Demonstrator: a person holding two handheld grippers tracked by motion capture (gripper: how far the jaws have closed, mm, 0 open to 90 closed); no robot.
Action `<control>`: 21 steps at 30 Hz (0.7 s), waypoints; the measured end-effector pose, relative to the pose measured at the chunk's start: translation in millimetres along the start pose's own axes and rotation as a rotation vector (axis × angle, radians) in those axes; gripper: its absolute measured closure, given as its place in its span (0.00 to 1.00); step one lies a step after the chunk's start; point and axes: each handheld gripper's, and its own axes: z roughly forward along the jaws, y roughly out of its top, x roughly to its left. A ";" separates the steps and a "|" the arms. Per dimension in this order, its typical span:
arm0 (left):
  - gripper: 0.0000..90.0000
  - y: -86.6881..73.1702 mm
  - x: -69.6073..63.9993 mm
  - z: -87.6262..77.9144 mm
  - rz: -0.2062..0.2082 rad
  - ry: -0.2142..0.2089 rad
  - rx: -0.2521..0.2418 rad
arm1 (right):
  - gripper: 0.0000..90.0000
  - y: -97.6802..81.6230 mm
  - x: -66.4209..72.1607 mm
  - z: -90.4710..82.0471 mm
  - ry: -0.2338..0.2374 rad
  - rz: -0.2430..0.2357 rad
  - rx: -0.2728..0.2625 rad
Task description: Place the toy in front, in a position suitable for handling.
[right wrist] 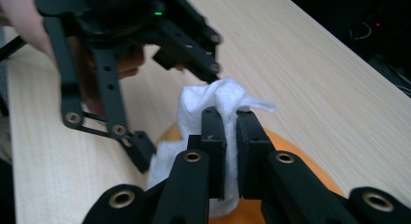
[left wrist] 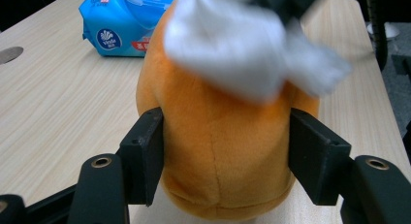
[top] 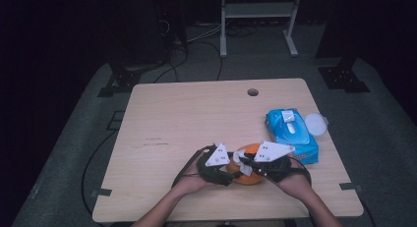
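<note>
An orange plush toy stands on the wooden table near its front edge. My left gripper holds it from the left, and in the left gripper view both pads press into the plush's sides. My right gripper comes in from the right, shut on a white wipe that lies on top of the toy. In the right gripper view the wipe is pinched between the two jaws of the right gripper, with the orange plush beneath it.
A blue pack of wet wipes lies at the table's right side, with a round white lid beside it. A cable hole sits near the far edge. Bare wood stretches across the left and the far half.
</note>
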 end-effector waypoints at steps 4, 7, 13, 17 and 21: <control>0.40 -0.4 1.5 1.2 -0.017 -0.008 -0.012 | 0.93 -10.5 -22.2 -10.0 -0.028 0.073 -0.001; 0.27 -1.9 7.6 2.3 -0.117 -0.070 -0.035 | 0.93 -18.8 -33.8 -16.9 -0.041 0.112 0.000; 0.19 -5.1 17.9 10.3 -0.288 -0.131 -0.015 | 0.93 -14.4 -24.1 -14.0 -0.032 0.085 0.010; 0.43 4.2 7.6 -1.1 -0.140 -0.032 -0.087 | 0.93 -4.6 -12.6 -13.1 -0.024 0.058 -0.014; 0.45 11.0 -3.5 -4.3 0.038 0.040 -0.053 | 0.93 9.1 8.6 -1.5 0.035 -0.013 -0.018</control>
